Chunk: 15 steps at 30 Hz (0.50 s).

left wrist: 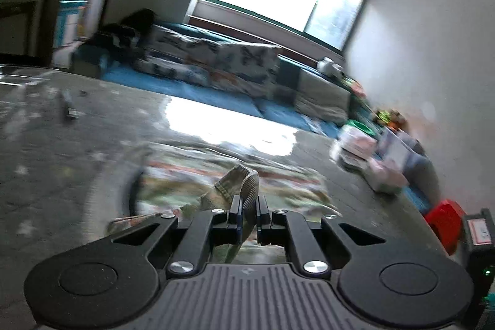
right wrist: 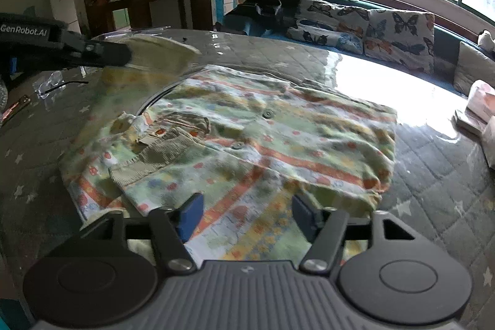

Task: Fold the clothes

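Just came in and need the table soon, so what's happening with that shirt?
A person is folding a small floral striped shirt on the grey quilted star-print table cover, using a pair of handheld tongs in each hand. The left tongs are shut on a khaki corduroy edge of the shirt, lifting it. The right tongs are open over the shirt's near hem, gripping nothing. The fold isn't finished.

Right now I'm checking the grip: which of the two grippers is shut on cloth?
The left gripper: it pinches a ribbed cuff of the shirt. The right gripper stands open above the shirt, holding nothing.
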Motion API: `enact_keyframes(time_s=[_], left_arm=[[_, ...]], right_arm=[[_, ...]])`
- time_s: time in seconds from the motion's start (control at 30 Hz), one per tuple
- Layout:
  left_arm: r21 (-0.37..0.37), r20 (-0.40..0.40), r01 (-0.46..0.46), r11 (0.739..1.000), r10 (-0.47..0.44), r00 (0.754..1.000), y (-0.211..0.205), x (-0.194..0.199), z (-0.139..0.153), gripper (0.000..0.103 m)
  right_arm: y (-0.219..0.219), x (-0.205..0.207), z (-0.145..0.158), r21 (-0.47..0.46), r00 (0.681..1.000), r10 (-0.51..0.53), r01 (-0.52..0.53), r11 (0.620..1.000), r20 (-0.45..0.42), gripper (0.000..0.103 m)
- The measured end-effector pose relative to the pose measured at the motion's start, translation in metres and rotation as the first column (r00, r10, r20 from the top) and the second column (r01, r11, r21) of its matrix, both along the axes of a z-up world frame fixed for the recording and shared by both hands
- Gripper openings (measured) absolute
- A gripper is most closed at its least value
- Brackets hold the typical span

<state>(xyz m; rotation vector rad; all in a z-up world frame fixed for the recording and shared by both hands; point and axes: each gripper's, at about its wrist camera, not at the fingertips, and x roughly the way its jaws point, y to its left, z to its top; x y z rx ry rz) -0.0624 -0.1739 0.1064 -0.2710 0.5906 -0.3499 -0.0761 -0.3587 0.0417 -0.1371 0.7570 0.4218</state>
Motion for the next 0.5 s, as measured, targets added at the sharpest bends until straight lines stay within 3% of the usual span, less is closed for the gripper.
enact_keyframes(time_s=[0.1, 0.2, 0.27, 0.5], left_arm=[[0.011, -0.016, 0.051, 0.999, -0.051, 0.999, -0.023, 0.005, -0.005, 0.009], [0.021, -0.032, 0.095, 0.995, -0.095, 0.995, -0.041, 0.01, -0.013, 0.009], [0.025, -0.051, 0.119, 0.993, -0.118, 0.992, -0.049, 0.013, -0.017, 0.009], [0.035, -0.105, 0.193, 0.981, -0.189, 0.976, -0.07, 0.013, -0.036, 0.01]], right_arm=[[-0.006, -0.002, -0.004, 0.005, 1.0, -0.013, 0.013, 1.0, -0.008, 0.083], [-0.011, -0.004, -0.007, 0.014, 1.0, -0.025, 0.025, 1.0, -0.017, 0.089], [-0.013, -0.005, -0.009, 0.016, 0.999, -0.027, 0.028, 0.999, -0.021, 0.099], [-0.016, -0.008, -0.016, 0.007, 0.999, -0.037, 0.037, 0.999, -0.039, 0.103]])
